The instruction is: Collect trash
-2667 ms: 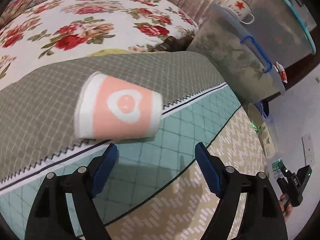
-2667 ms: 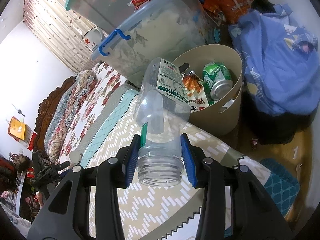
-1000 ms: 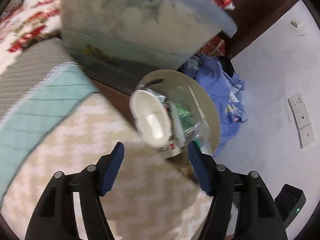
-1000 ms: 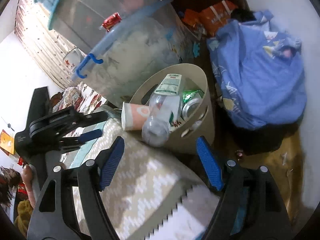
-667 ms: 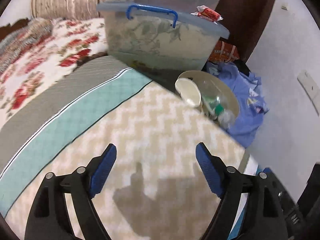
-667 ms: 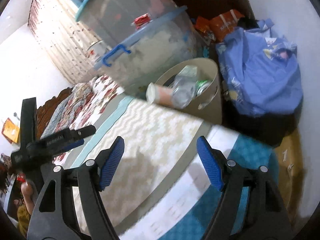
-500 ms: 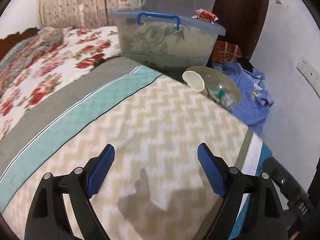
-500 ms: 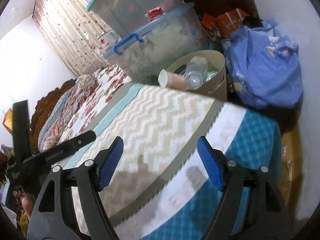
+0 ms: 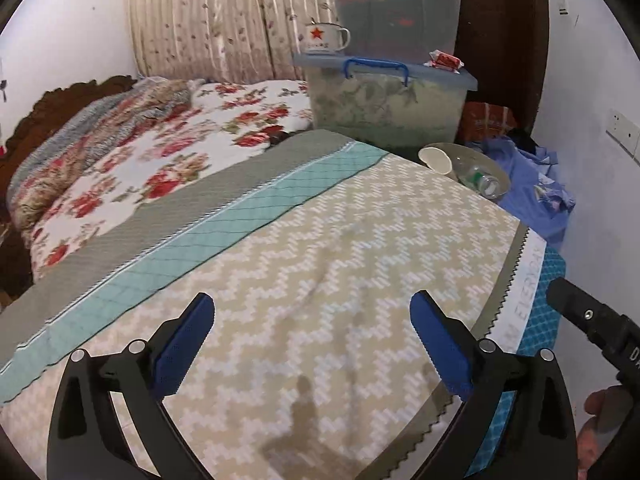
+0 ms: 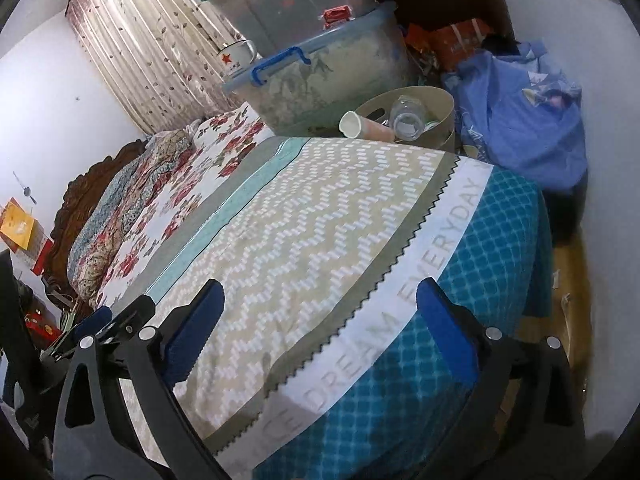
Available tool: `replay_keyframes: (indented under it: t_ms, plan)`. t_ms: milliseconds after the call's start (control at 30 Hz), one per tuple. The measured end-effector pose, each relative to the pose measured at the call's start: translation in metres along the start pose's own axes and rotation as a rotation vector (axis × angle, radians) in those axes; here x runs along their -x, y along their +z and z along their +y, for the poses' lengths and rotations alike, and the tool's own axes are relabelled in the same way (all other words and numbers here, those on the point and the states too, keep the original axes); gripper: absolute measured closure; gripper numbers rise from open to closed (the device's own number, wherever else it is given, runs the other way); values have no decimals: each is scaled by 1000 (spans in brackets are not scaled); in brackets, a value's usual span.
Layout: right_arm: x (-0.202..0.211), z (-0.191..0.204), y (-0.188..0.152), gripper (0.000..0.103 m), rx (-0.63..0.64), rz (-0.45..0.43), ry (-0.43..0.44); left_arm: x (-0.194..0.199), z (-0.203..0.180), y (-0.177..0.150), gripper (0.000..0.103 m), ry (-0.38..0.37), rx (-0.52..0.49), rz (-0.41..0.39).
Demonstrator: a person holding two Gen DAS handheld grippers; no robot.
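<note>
**Home bedroom**

Bed (image 9: 280,264) directly under the tool, zigzag quilt, floral sheet (image 9: 168,156) further ahead-left, carved wooden headboard (image 10: 80,196) beyond. Pleated curtain (image 9: 208,20) straight ahead. Stacked plastic storage boxes (image 9: 388,100) and a heap of blue clothes (image 10: 520,120) ahead-right, off the bed's far corner. Wall sockets (image 9: 622,132) right.

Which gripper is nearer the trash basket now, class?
Neither clearly. The left gripper and right gripper both hang over the near bed, jaws opening and empty, side by side, with the trash basket beyond the bed's far edge.
</note>
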State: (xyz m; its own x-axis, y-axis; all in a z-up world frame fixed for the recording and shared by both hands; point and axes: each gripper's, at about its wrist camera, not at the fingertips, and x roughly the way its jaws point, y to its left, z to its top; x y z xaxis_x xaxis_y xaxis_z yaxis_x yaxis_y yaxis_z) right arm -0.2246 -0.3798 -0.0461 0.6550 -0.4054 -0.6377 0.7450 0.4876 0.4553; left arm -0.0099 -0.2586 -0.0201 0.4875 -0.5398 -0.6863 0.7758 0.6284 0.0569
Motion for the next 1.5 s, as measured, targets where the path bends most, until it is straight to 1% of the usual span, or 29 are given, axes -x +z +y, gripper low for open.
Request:
replay_keyframes:
  t_ms: [33, 233, 433, 567, 733, 867, 1133, 1367, 1500]
  plan:
    - [2, 2, 0, 4, 5, -2, -1, 2, 1, -1, 9, 0, 2, -1]
    - [21, 14, -4, 3, 34, -45, -22, 12, 4, -7, 9, 26, 3, 6]
    - [31, 16, -10, 3, 15, -28, -25, 22, 0, -11, 9, 32, -9, -5]
    - [33, 16, -13, 3, 10, -15, -29, 28, -5, -12, 9, 53, -21, -9]
    - [36, 15, -14, 3, 12, -18, -29, 37, -10, -13, 9, 54, -20, -21]
    - [40, 9, -16, 3, 0, -20, -20, 46, -17, -15, 9, 75, -29, -45]
    - [44, 4, -18, 3, -5, -14, 3, 56, -25, -18, 9, 102, -37, -65]
    - [57, 11, -21, 3, 47, -59, 23, 62, -28, -16, 9, 105, -25, -82]
    - [61, 11, -21, 3, 39, -71, 37, 65, -29, -17, 9, 115, -25, -91]
